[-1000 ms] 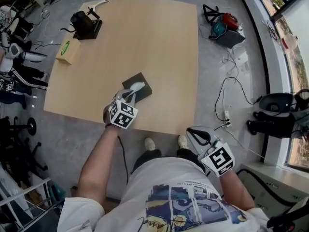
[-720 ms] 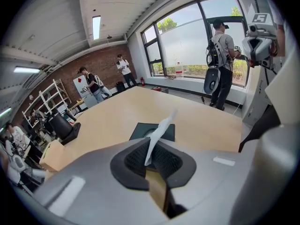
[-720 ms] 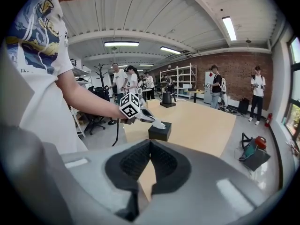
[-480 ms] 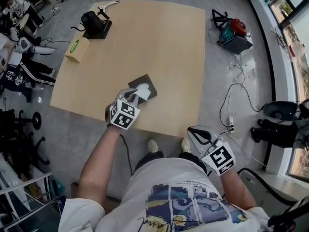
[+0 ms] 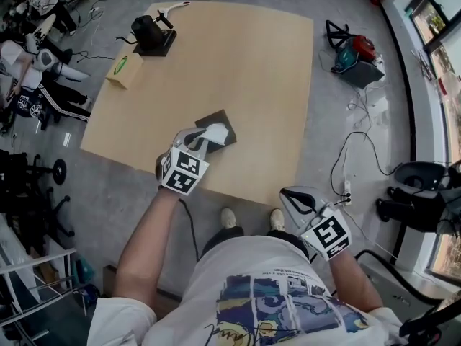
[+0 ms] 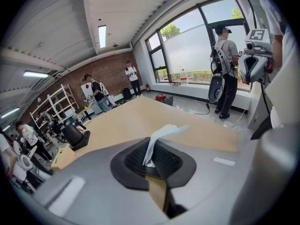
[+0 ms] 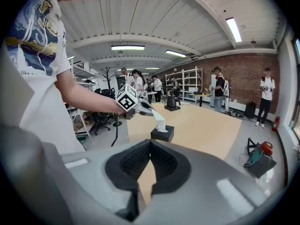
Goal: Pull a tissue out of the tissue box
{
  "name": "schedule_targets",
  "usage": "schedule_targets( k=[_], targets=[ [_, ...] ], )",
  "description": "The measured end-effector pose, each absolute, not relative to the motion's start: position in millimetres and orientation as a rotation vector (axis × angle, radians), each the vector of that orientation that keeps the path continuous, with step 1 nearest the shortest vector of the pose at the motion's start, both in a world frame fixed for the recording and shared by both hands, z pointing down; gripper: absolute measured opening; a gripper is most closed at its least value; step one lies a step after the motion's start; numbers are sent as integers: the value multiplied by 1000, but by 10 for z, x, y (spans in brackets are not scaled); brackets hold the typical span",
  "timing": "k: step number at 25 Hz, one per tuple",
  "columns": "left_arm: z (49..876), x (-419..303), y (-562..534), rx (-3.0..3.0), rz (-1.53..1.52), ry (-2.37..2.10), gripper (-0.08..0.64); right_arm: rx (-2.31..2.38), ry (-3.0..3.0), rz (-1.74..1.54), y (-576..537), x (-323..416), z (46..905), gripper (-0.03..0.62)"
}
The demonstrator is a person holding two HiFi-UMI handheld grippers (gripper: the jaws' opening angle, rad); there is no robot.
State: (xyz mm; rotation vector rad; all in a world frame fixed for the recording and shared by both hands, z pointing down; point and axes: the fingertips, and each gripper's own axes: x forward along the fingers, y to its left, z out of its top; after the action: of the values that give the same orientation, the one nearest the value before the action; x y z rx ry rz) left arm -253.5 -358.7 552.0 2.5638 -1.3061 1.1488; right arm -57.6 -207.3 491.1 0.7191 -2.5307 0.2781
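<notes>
A black tissue box (image 5: 220, 123) sits near the front edge of the wooden table (image 5: 245, 63). A white tissue (image 5: 214, 133) stretches up out of its top. My left gripper (image 5: 197, 143) hovers just in front of and above the box, shut on the tissue's upper end. In the left gripper view the tissue (image 6: 165, 131) sticks up from between the closed pads of that gripper (image 6: 151, 162). The right gripper view shows the box (image 7: 162, 134), the tissue (image 7: 160, 122) and the left gripper (image 7: 140, 106) from the side. My right gripper (image 5: 297, 199) hangs off the table at the right, shut and empty (image 7: 150, 146).
At the table's far left stand a black device on a base (image 5: 153, 33) and a small cardboard box (image 5: 124, 71). On the floor to the right lie a red and teal tool (image 5: 356, 52) and cables (image 5: 344, 150). Several people stand around the room.
My left gripper has risen with the tissue, drawing more of it up out of the box. The right gripper has stayed in place.
</notes>
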Motion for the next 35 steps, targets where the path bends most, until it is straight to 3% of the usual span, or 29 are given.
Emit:
schedule_targets(
  k=[21, 35],
  targets=[
    [4345, -2315, -2720, 2565, 866, -1580, 7, 507, -2605, 184, -1980, -436, 4824, 3],
    [4105, -2046, -1879, 2505, 775, -1671, 6, 317, -2662, 104, -1922, -597, 4729, 3]
  ],
)
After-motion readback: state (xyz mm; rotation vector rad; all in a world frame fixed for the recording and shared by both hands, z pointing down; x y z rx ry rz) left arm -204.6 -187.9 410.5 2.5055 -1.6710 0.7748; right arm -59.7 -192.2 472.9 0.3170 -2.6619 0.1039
